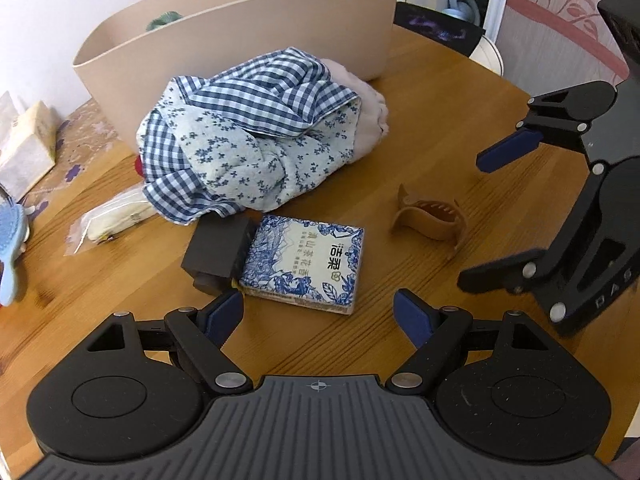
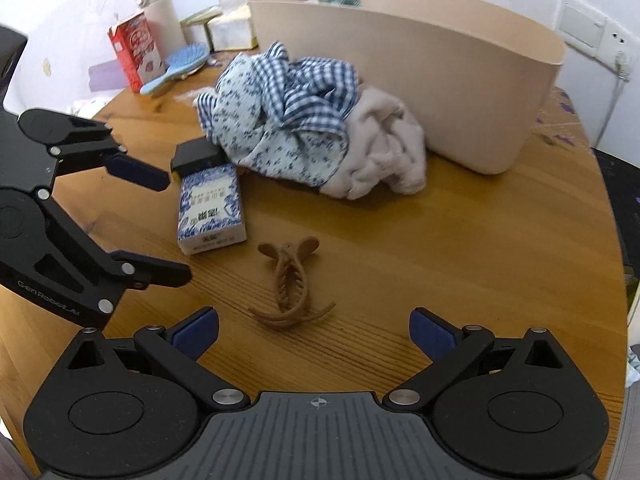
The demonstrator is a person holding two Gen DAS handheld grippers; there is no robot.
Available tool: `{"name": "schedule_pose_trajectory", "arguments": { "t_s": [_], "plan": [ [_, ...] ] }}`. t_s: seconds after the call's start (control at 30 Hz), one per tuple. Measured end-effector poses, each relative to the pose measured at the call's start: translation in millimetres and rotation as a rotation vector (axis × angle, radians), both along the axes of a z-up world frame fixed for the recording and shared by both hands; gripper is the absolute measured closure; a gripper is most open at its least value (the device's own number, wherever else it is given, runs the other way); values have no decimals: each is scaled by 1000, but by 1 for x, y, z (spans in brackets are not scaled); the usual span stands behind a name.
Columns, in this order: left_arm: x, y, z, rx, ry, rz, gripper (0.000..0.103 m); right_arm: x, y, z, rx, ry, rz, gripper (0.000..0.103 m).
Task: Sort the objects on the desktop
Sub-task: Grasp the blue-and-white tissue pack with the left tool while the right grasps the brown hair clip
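Brown hair claw (image 2: 289,286), one, lies between two wide-spread grippers, left gripper (image 1: 318,316), right gripper (image 2: 314,332).

Two matte black hand-held grippers, alike in build. Left hand-held gripper (image 1: 318,314): dark grey ribbed centre plate with a small white crosshair mark, flanked by two round black housings with a raised disc on each. Angled black link arms with silver round-head pivots, triangular cut-outs in the outer links. Dark blue pads on the fingertips (image 1: 224,314). Right hand-held gripper (image 2: 314,330): same ribbed grey plate and crosshair, same twin round housings, silver pivots, blue pads (image 2: 434,336). Pale lettering along the side of the left body, beside the plate in the right wrist view, reading "GenRobot.AI"; partial letters on the right body.
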State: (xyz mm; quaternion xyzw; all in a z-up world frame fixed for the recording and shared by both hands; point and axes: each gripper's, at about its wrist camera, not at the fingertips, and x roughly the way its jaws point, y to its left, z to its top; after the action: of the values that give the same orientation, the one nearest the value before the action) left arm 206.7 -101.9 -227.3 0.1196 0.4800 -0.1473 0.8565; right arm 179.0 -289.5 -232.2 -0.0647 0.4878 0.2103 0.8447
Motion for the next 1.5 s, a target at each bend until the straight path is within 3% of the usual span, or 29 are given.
{"name": "schedule_pose_trajectory", "arguments": {
  "t_s": [0.53,0.6,0.67,0.73,0.8,0.87,1.5],
  "plan": [
    [25,7,-9,0,-3,17,20,10,0,-7,-4,-38,35,3],
    [24,8,-9,-3,-4,13,21,9,-1,-6,-1,-52,38,12],
    [24,8,-8,-19,-1,10,31,9,-1,-4,-7,-69,45,22],
    [24,8,-7,-32,14,12,34,9,0,-3,-12,-79,53,33],
    [23,7,-6,-27,16,13,35,8,0,-2,-4,-90,54,47],
    [22,5,-5,-23,16,15,36,7,1,-1,-2,-98,60,68],
    [4,-16,13,0,-18,4,36,-21,-18,19,6,-150,22,70]
  ]
}}
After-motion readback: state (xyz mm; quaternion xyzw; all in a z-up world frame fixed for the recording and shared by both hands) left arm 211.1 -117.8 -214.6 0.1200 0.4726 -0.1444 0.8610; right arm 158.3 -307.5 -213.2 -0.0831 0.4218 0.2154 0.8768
